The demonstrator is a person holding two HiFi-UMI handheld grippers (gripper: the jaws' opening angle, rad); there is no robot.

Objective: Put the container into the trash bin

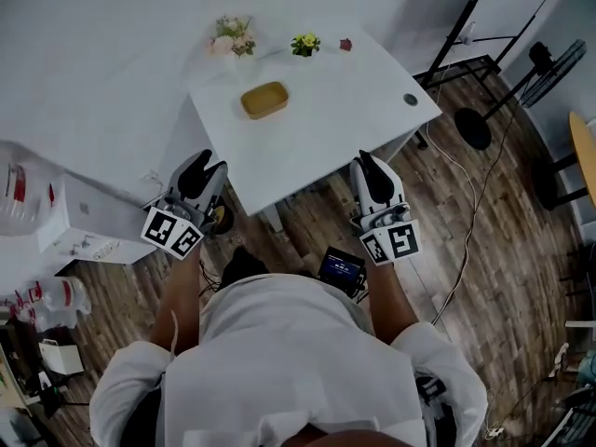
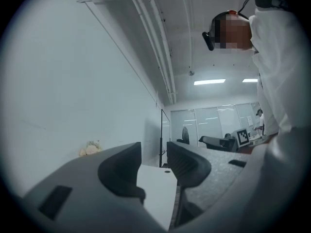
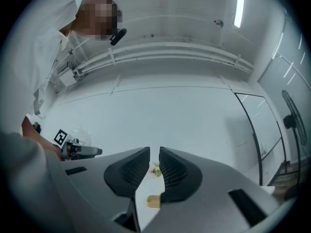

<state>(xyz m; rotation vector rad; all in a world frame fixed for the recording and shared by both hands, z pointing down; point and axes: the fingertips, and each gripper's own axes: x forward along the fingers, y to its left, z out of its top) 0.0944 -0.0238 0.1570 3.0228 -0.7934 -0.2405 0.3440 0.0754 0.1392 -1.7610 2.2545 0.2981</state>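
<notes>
1. Tan, shallow container (image 1: 264,100) with rounded corners, open side up, nothing visible inside.
2. Resting on the white bench (image 1: 345,110), upper middle of the head view, toward the bench's left part, well apart from both tools.
3. Beyond it, along the bench's far edge: a pale flower bunch (image 1: 233,37), a small yellow-flowered plant (image 1: 304,44) and a small dark red item (image 1: 345,44), none touching the container.
4. Left tool (image 1: 207,168) at centre left of the head view, held just off the bench's near left corner.
5. In the left gripper view, left tool (image 2: 154,152) with jaws wide apart and nothing between them; only the white bench top and the far room seen through the gap.
6. Right tool (image 1: 366,168) at centre right of the head view, over the bench's near edge, touching nothing.
7. In the right gripper view, right tool (image 3: 154,154) with jaws drawn nearly together, a thin slit left between the ribbed pads, gripping nothing.
8. Through that slit, far off: the container low in the gap, the yellow-flowered plant just above it.
</notes>
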